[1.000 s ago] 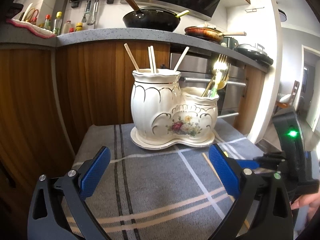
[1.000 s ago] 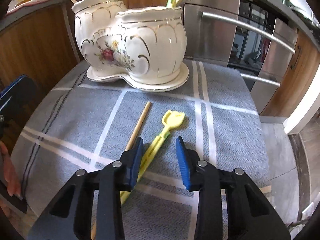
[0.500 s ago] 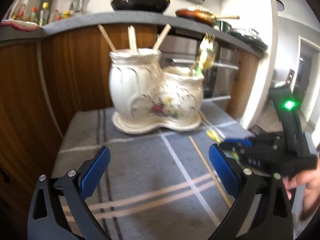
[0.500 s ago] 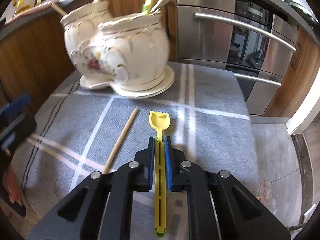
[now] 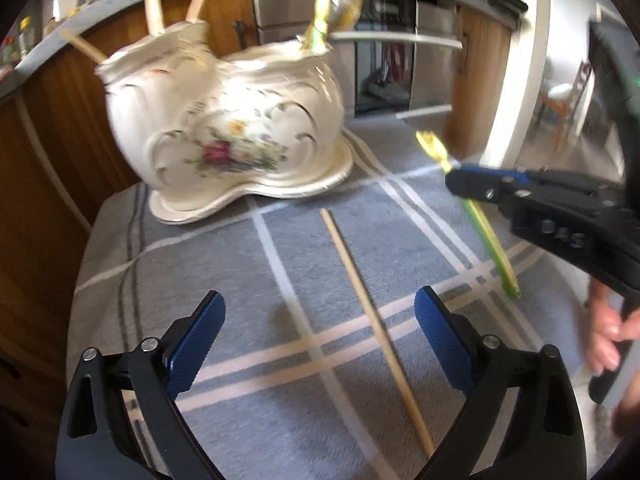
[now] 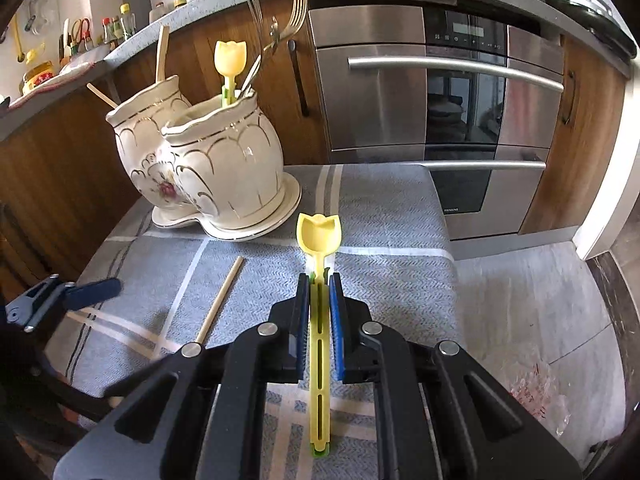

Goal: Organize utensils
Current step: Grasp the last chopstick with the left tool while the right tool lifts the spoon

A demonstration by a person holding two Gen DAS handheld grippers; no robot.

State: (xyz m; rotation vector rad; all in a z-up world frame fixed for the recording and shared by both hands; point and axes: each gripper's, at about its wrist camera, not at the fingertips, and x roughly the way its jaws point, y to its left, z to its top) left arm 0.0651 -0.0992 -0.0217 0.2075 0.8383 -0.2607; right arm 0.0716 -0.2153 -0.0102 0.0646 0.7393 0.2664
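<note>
My right gripper [image 6: 319, 280] is shut on the stem of a yellow tulip-shaped spoon [image 6: 319, 235], lifted off the grey striped cloth [image 6: 396, 220]; from the left wrist view the same spoon [image 5: 480, 216] hangs in the right gripper [image 5: 456, 178]. A wooden chopstick [image 5: 372, 312] lies on the cloth between the spread fingers of my open left gripper [image 5: 318, 312], whose tip [image 6: 96, 289] shows at the left in the right wrist view. The white two-pot ceramic holder [image 6: 208, 168] stands at the back left, with chopsticks in one pot and a second yellow spoon and forks in the other.
Wooden cabinets and a grey counter with bottles [image 6: 116, 28] rise behind the holder. A steel oven [image 6: 440, 112] stands at the back right. The cloth's right edge drops to the floor [image 6: 560, 300]. A person's hand [image 5: 608, 336] holds the right gripper's grip.
The right gripper closed on the yellow spoon and lifted it off the cloth toward the holder. The left gripper swung right and tilted down over the chopstick, still open.
</note>
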